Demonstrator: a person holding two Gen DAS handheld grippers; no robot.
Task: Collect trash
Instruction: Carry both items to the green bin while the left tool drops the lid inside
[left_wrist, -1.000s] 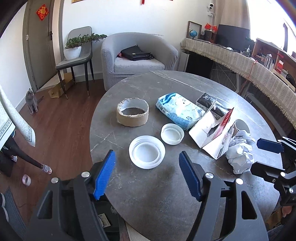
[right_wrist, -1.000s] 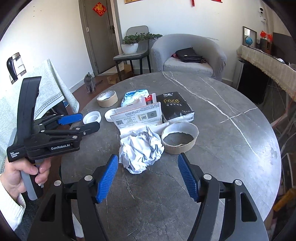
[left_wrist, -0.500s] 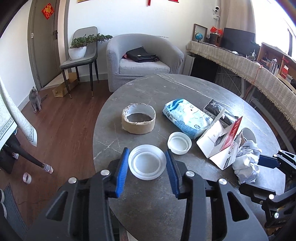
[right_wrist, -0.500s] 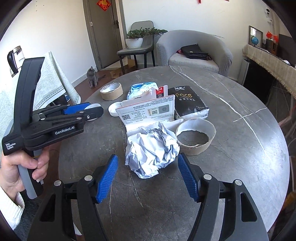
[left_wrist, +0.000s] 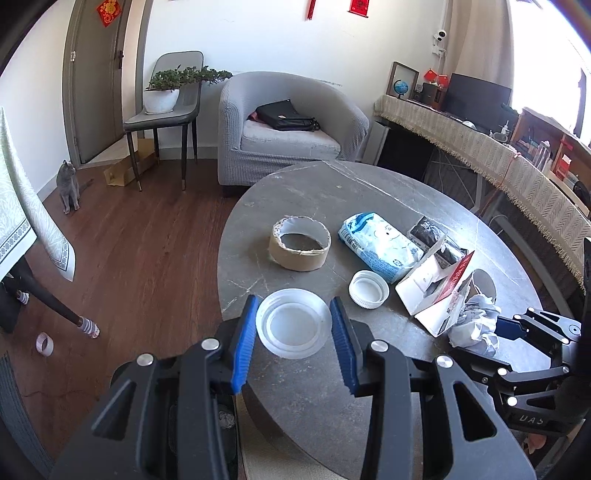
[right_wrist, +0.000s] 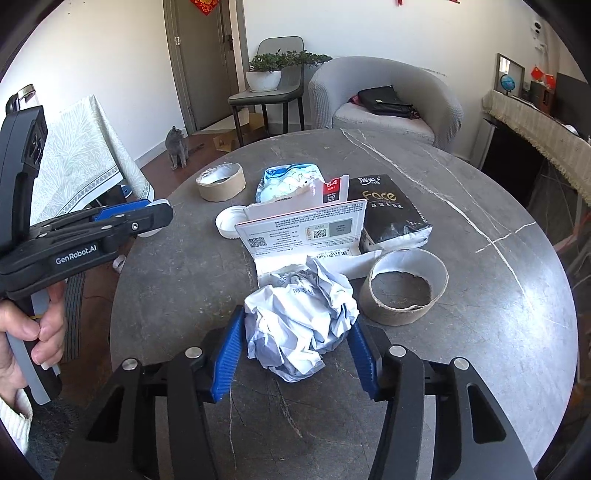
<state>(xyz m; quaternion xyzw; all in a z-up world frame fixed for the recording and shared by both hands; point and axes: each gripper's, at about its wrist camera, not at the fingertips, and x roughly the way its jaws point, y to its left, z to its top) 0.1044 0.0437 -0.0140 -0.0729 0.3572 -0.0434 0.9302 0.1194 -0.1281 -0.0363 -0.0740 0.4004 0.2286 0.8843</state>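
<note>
A large white plastic lid (left_wrist: 293, 326) sits between the blue pads of my left gripper (left_wrist: 293, 306), which is shut on its rim at the near left edge of the round grey table (left_wrist: 332, 192). Whether the lid is off the tabletop I cannot tell. A crumpled ball of white paper (right_wrist: 299, 325) lies at the table's front. My right gripper (right_wrist: 297, 317) is closing on it, and both pads touch its sides. The right wrist view also shows the left gripper (right_wrist: 155, 210) at the left, held by a hand.
Still on the table are a small white cap (left_wrist: 369, 288), two cardboard tape cores (left_wrist: 300, 248) (right_wrist: 404, 291), a blue-and-white packet (left_wrist: 380, 245), a black tissue pack (right_wrist: 388, 210) and an opened card box (right_wrist: 303, 229). A grey cat (left_wrist: 68, 186) sits on the wooden floor beyond.
My left gripper moved forward and its jaws came in around the large lid. My right gripper advanced to the paper ball and its jaws narrowed onto it.
</note>
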